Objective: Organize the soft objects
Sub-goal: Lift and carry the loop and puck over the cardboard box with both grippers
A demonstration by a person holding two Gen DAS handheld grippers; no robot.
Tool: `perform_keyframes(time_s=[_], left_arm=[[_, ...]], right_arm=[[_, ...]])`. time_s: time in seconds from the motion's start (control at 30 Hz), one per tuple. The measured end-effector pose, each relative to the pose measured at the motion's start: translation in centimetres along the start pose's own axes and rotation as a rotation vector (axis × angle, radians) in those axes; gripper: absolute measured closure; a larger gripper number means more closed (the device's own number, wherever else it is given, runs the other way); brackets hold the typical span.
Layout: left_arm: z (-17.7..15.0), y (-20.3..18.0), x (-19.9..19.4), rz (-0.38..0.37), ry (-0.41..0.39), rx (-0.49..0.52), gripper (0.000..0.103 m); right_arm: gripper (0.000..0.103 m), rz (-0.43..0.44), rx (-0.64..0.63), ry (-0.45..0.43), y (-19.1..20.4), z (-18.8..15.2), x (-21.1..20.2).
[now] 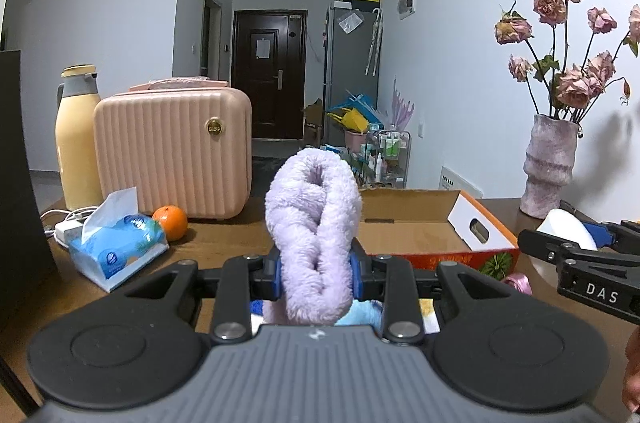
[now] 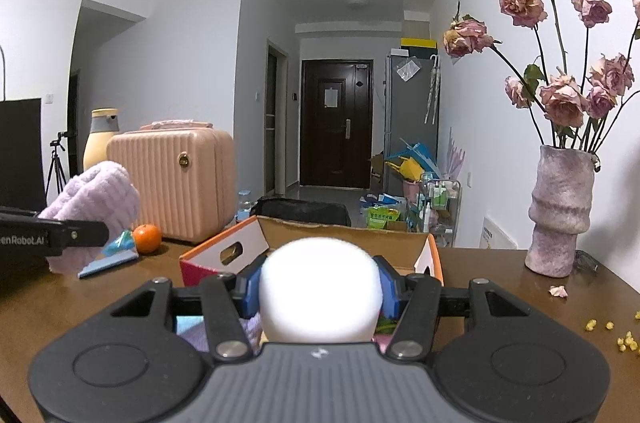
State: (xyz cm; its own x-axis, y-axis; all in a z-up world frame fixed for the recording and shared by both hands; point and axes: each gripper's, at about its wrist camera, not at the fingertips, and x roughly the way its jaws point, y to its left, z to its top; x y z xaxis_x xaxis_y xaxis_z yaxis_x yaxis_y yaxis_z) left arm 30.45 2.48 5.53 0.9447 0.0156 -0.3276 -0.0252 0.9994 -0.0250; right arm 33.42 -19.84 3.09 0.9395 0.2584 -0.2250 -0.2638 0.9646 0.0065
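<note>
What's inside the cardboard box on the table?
The cardboard box shows only bare brown walls and floor where visible. The purple towel in the left gripper covers its near left corner.

Black hand-held gripper [image 1: 318,273], blue pads [image 1: 276,277], silver screws

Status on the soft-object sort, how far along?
Done: nothing visibly; the cardboard box shows only bare floor. In hand: left gripper clamps the purple fluffy towel; right gripper clamps the white foam ball. Left: both drops, plus soft items on the table below the jaws.
</note>
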Motion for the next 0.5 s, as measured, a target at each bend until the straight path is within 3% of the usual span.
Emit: perform_keyframes(time_s=[0.5], left_arm=[[2.9, 0.4, 4.8, -0.003, -0.030, -0.022, 0.073]], right_arm=[[0.049, -0.007, 0.043, 0.000, -0.8, 1.8, 5.4]])
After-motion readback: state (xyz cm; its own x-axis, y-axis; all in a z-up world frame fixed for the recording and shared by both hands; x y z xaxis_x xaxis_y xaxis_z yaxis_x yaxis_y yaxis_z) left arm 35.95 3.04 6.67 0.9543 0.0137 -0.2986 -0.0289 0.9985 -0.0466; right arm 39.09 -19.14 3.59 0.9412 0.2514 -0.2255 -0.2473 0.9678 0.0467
